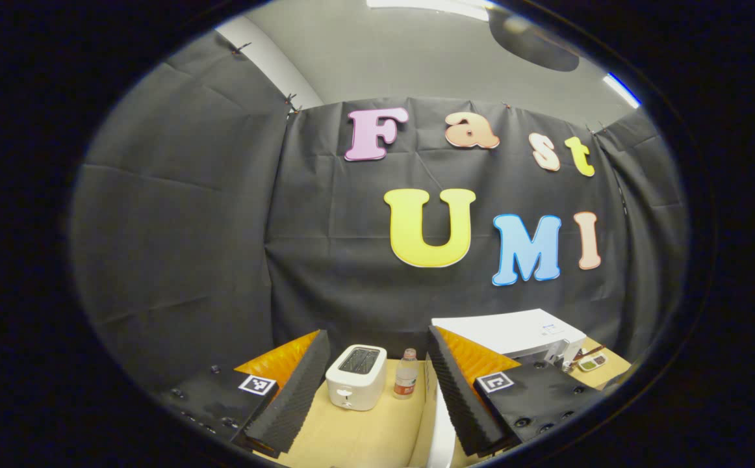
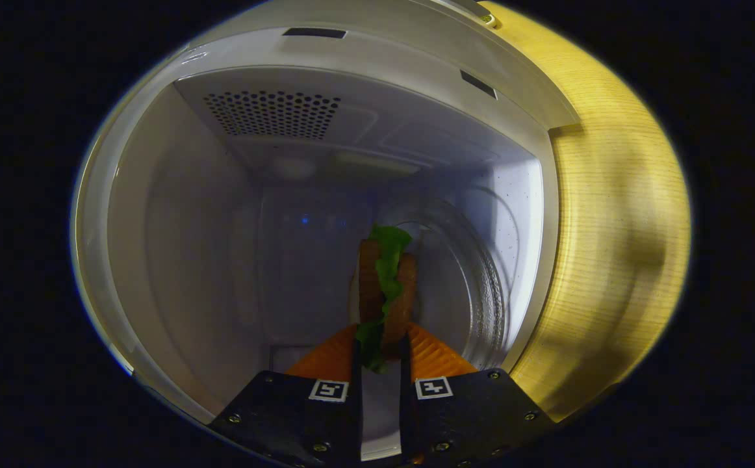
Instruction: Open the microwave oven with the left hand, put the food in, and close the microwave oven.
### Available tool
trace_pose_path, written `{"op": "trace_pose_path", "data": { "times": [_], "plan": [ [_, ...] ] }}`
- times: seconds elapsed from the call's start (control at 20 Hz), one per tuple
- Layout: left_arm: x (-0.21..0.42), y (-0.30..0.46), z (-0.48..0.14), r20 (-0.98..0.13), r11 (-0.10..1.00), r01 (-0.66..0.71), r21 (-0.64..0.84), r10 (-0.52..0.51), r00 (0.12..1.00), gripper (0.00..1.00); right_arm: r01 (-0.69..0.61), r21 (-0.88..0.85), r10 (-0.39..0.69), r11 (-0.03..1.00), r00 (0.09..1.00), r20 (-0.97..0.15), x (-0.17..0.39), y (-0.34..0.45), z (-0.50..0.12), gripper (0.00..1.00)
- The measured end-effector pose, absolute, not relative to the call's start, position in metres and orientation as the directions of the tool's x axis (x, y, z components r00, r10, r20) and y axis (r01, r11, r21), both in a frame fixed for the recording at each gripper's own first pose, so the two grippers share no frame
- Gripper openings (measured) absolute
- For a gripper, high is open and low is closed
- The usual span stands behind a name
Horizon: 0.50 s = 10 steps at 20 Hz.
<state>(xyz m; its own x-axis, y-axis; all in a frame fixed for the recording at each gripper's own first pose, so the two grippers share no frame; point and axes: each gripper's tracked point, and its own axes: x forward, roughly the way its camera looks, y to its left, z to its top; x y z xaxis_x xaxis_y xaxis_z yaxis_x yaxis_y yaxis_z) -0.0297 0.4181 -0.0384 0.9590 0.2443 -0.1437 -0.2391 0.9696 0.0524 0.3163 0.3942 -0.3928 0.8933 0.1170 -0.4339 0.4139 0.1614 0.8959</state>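
In the right gripper view, my right gripper [image 2: 381, 344] is shut on a sandwich [image 2: 385, 286] of brown bread with green lettuce between the slices. It holds the sandwich inside the open white microwave cavity [image 2: 221, 214], in front of the glass turntable [image 2: 475, 286]; the view is rolled sideways. In the left gripper view, my left gripper [image 1: 377, 383] stands open with nothing between its fingers, raised above the wooden table [image 1: 364, 435]. The white microwave [image 1: 514, 331] sits at the right behind its right finger, and the door's white edge [image 1: 441, 429] shows between the fingers.
A white toaster [image 1: 356, 377] and a small clear bottle [image 1: 406, 375] stand on the table ahead of the left gripper. A small dish [image 1: 592, 361] lies to the right of the microwave. The wooden tabletop [image 2: 611, 247] shows beside the microwave opening in the right gripper view.
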Motion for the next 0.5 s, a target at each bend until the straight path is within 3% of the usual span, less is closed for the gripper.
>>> {"op": "trace_pose_path", "data": {
  "times": [0.15,0.3,0.45,0.5],
  "plan": [
    [-0.029,0.416,-0.033,-0.127,0.97,-0.237,0.052,0.242,0.962,0.94,0.433,0.884,0.12,0.177,0.881,-0.457,0.314,0.395,-0.393,0.23],
    [-0.03,0.413,-0.034,-0.126,0.971,-0.235,0.046,0.239,0.963,0.96,0.494,0.834,0.136,0.247,0.835,-0.534,0.303,0.399,-0.404,0.46],
    [-0.03,0.405,-0.034,-0.123,0.974,-0.225,0.037,0.228,0.966,0.96,0.474,0.822,0.175,0.316,0.822,-0.541,0.283,0.401,-0.399,0.55],
    [-0.029,0.401,-0.034,-0.122,0.975,-0.219,0.035,0.222,0.968,0.96,0.454,0.819,0.194,0.352,0.82,-0.538,0.277,0.402,-0.394,0.72]
  ]
}}
